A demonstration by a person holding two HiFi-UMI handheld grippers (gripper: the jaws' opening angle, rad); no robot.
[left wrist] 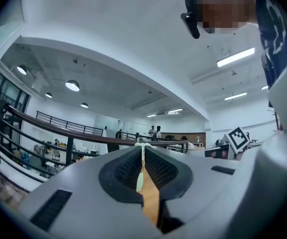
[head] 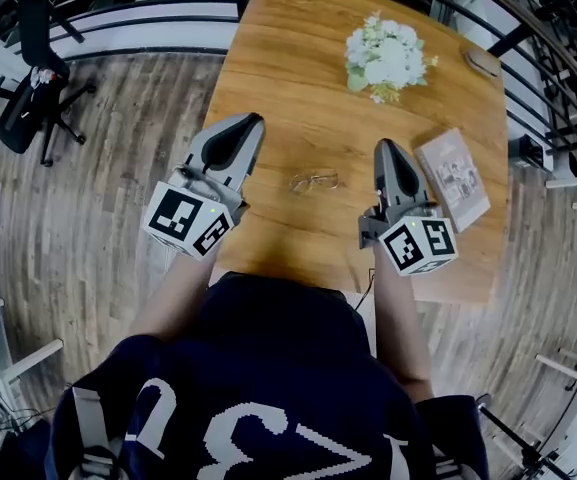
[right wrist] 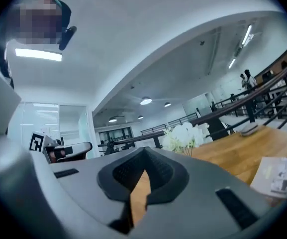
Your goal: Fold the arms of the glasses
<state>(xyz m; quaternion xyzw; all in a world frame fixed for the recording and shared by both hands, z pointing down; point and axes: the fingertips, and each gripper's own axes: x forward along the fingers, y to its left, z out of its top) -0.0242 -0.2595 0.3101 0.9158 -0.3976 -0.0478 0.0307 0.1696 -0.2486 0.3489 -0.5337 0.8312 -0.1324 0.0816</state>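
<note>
A pair of thin-framed glasses (head: 315, 180) lies on the wooden table (head: 298, 68) near its front edge, between my two grippers. From here I cannot tell whether its arms are spread or folded. To its left sits my left gripper (head: 252, 121), jaws shut and empty. Just right of the glasses, my right gripper (head: 384, 146) is also shut with nothing in it. Neither touches the glasses. In both gripper views the jaws meet at the tips, left gripper (left wrist: 142, 147) and right gripper (right wrist: 144, 157), and the glasses are out of sight.
A white flower bunch (head: 388, 56) (right wrist: 183, 136) stands at the table's far middle. A booklet (head: 455, 178) (right wrist: 282, 173) lies to the right of my right gripper. Near the far right corner rests a small flat brown object (head: 483, 63). An office chair (head: 33, 78) stands on the floor at left.
</note>
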